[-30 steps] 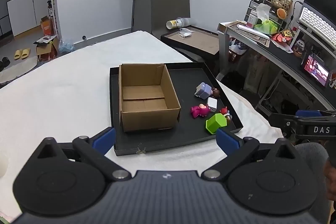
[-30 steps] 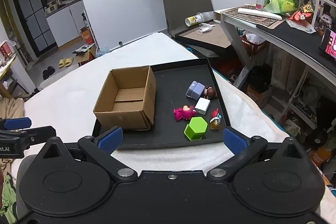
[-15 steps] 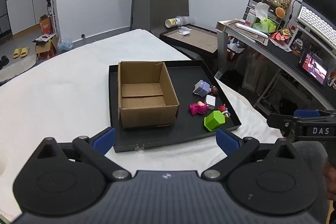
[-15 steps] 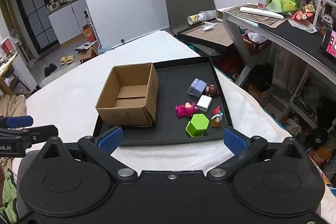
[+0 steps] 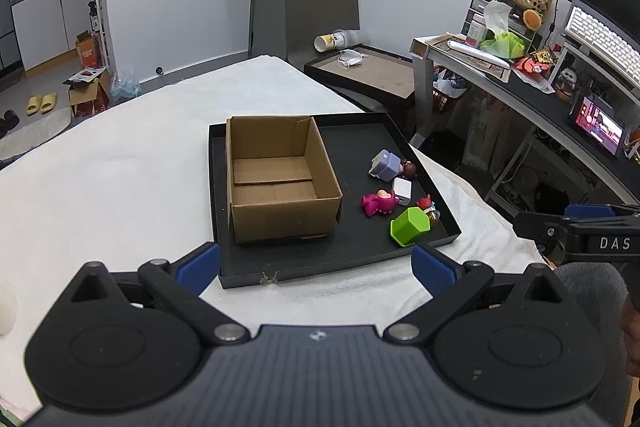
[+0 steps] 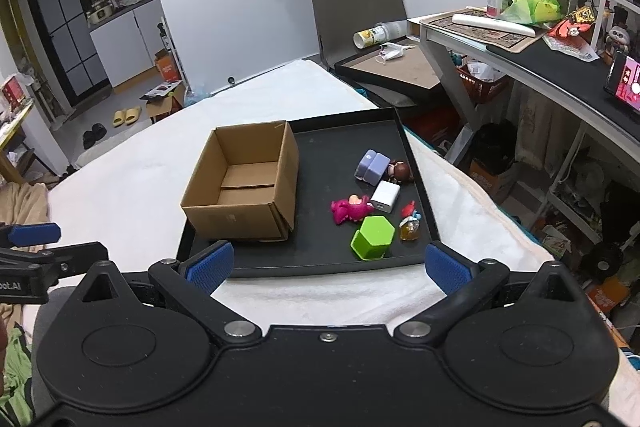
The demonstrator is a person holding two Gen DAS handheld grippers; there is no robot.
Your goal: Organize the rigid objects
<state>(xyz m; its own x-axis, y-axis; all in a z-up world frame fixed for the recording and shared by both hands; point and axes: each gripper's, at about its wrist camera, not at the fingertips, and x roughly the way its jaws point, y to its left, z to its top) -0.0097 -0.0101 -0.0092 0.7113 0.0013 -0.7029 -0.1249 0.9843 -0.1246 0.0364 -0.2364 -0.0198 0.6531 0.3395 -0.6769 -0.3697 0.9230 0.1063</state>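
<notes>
A black tray [image 5: 340, 267] lies on a surface covered in white cloth [image 5: 100, 187]; an open cardboard box [image 5: 280, 183] stands in the tray's left half, with nothing visible inside it; the small things lie loose in the right half, apart from the box. Nearest the front edge sits a green hexagonal cup [image 6: 372, 238] tipped on its side; just beside it to the right is a small amber bottle [image 6: 409, 229] with a red figure [image 6: 409, 209] behind it; a pink toy [image 6: 350, 209] lies to the left of a white charger block [image 6: 385, 196], and the two look to be touching; further back a lilac block [image 6: 373, 166] rests against a brown-haired doll [image 6: 400, 171].

The left gripper [image 5: 316, 263] hovers short of the tray's near edge, its blue pads spread wide with nothing between them; the right gripper [image 6: 328, 265] is likewise spread wide and empty, hanging above the cloth in front of the tray; each shows at the edge of the other's view. A cluttered desk [image 6: 560, 67] stands to the right.
</notes>
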